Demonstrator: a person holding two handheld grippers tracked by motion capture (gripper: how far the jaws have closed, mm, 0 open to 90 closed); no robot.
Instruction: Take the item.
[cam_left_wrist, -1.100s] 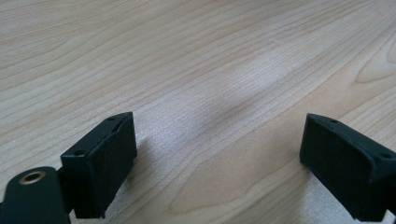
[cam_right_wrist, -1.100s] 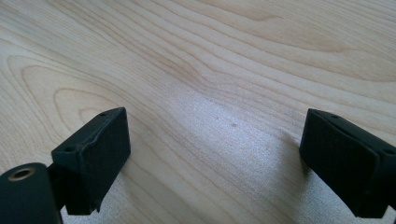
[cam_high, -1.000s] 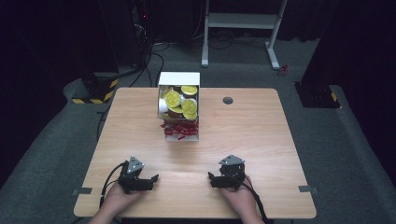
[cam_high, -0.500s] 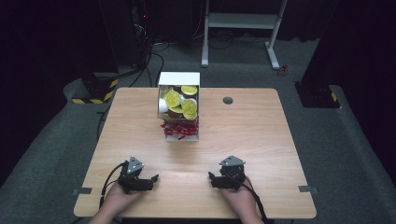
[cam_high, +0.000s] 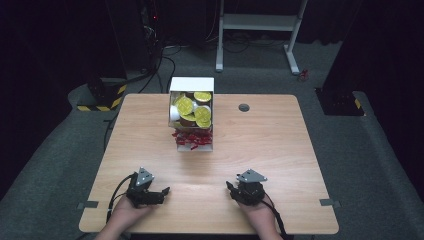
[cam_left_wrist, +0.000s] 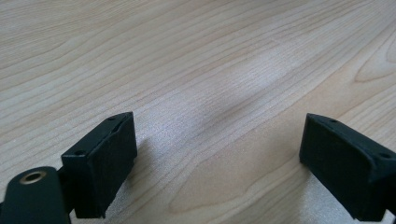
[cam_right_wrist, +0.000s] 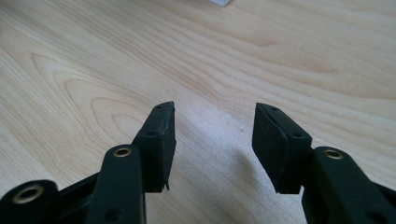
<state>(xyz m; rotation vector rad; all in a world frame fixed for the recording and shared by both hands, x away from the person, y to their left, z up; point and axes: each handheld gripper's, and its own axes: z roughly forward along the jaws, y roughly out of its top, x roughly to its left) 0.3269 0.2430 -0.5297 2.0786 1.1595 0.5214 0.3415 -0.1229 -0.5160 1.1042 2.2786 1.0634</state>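
A white open box (cam_high: 192, 112) stands at the middle back of the wooden table (cam_high: 270, 145). It holds several round pieces with yellow-green tops (cam_high: 196, 111) and a heap of small red pieces (cam_high: 191, 139) at its near end. My left gripper (cam_high: 162, 192) rests near the front edge at the left, held by a hand. In the left gripper view its jaws stand wide apart over bare wood, left gripper (cam_left_wrist: 217, 158) open and holding nothing. My right gripper (cam_high: 229, 187) rests near the front edge at the right. Its jaws are parted, right gripper (cam_right_wrist: 212, 140) open over bare wood.
A small dark round grommet (cam_high: 244, 107) sits in the tabletop right of the box. Black cables trail from both grippers off the front edge. Beyond the table are a white frame (cam_high: 260, 30) and a yellow-and-black striped base (cam_high: 102, 95) on dark carpet.
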